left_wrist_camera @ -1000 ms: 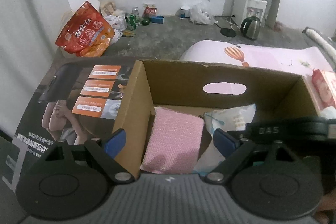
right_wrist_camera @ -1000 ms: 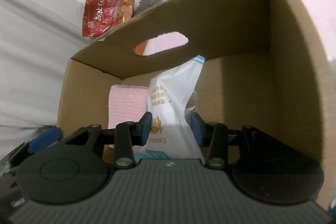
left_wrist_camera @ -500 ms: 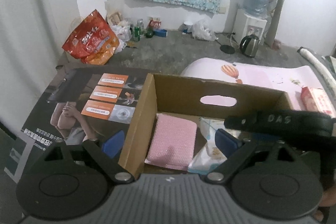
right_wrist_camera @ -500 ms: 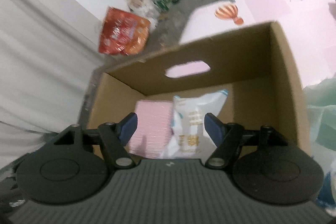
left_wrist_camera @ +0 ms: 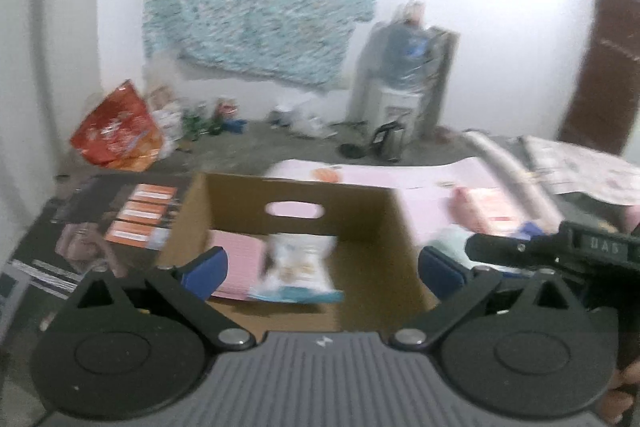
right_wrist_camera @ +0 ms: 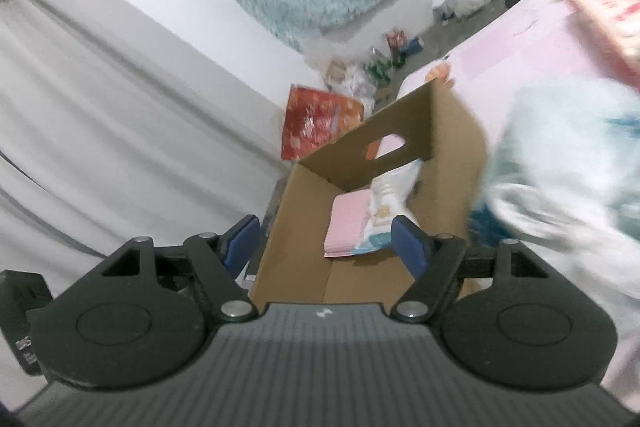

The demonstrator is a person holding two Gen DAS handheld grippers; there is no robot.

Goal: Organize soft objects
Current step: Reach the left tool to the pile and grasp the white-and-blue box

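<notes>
The white pack (left_wrist_camera: 294, 269) lies inside the box (left_wrist_camera: 384, 227), leaning on the pink pad (left_wrist_camera: 236, 263) at the box's left side; the right view shows the same pair, pack (right_wrist_camera: 386, 215) over pad (right_wrist_camera: 346, 221), with bare cardboard floor to their right. The right tool (right_wrist_camera: 326, 241) has just been opening and its blue pads stand apart with nothing between them; it sits back from the box (right_wrist_camera: 452, 143). The left tool (left_wrist_camera: 322, 269) is at its widest, having also just opened further, and it too is empty, hanging above the near rim. Just outside the box's right wall, on the pink sheet (left_wrist_camera: 424, 183), wait a pale green soft bundle (right_wrist_camera: 568, 163) and a pink-and-red pack (left_wrist_camera: 494, 213); the bundle is close to the right tool, so it looks like the natural next pick. Both views are blurred, so it would help to slow down before reaching. To do this well, I would come at the bundle from above, jaws wide, and close on its bulk rather than a loose edge, since a limp thing will sag and may catch the rim. Lift it clear of the wall, then set it in the bare right half so it does not tip the pack.
</notes>
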